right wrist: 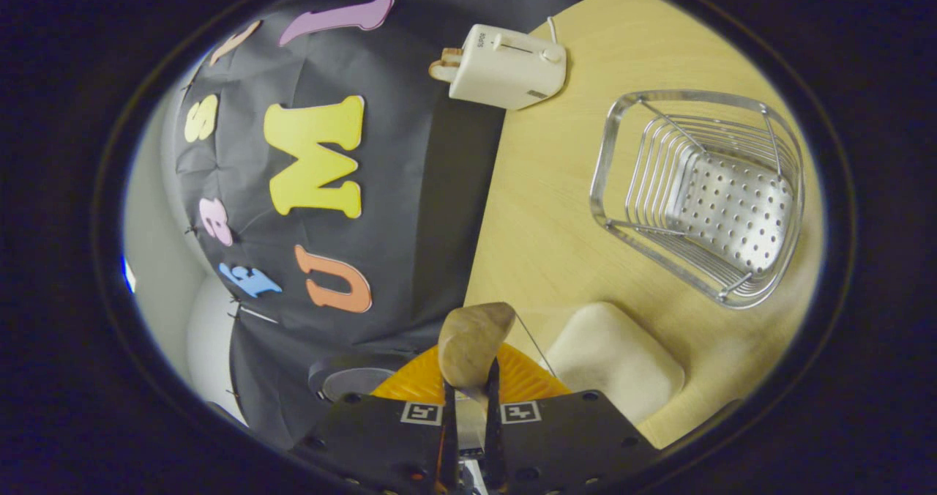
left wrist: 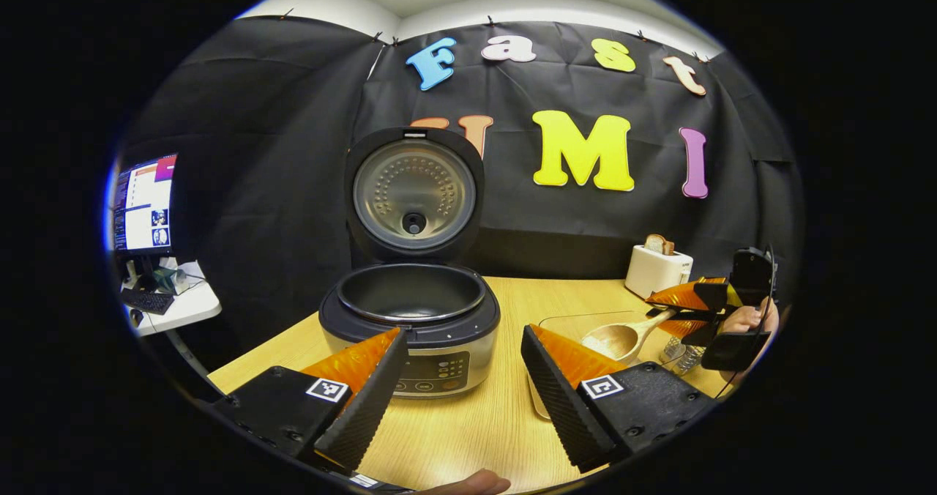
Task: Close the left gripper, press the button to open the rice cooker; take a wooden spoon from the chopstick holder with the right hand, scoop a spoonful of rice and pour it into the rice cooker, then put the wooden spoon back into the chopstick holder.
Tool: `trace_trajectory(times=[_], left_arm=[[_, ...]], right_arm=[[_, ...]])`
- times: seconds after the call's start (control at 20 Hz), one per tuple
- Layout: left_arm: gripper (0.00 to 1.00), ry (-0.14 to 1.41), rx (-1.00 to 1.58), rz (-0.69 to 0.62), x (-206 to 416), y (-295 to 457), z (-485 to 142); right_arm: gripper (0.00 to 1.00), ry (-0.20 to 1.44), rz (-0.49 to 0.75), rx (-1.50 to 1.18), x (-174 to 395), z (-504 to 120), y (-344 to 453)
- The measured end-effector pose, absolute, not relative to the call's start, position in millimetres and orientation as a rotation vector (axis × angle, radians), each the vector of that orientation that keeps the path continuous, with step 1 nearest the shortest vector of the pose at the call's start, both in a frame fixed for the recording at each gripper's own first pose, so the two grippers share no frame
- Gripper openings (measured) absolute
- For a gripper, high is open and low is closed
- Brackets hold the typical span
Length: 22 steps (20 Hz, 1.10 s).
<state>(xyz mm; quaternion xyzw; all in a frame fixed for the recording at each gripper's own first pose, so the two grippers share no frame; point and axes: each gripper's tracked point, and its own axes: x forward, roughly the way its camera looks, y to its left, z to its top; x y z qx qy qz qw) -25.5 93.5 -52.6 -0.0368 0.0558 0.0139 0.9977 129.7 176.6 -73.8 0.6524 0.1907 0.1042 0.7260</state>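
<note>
Right gripper (right wrist: pixel 468 400) rolled sideways, fingers clamping wooden spoon (right wrist: pixel 472 348); left gripper (left wrist: pixel 461 378) level, fingers apart.

Black cloth wall (left wrist: pixel 278 151) behind a wooden table (left wrist: pixel 454 429).

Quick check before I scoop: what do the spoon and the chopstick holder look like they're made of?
The spoon looks like pale unvarnished wood: matt, with faint grain on the bowl. The chopstick holder looks like polished metal, likely stainless steel: shiny bent wire around a perforated plate. The right gripper is clamped on the spoon's handle.
</note>
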Motion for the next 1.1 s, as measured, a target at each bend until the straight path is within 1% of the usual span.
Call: trace_trajectory(times=[0.3, 0.6, 1.1], left_arm=[[0.99, 0.102, -0.074, 0.027, -31, 94, -48], [0.99, 0.075, -0.069, 0.035, -41, 104, -42], [0.99, 0.068, -0.101, 0.046, -48, 128, -52]], right_arm=[[0.14, 0.37, 0.291, 1.482, 122, -40, 172], [0.13, 0.336, 0.34, 1.51, 123, 1, 185], [0.14, 0.349, 0.368, 1.486, 156, 49, 248]])
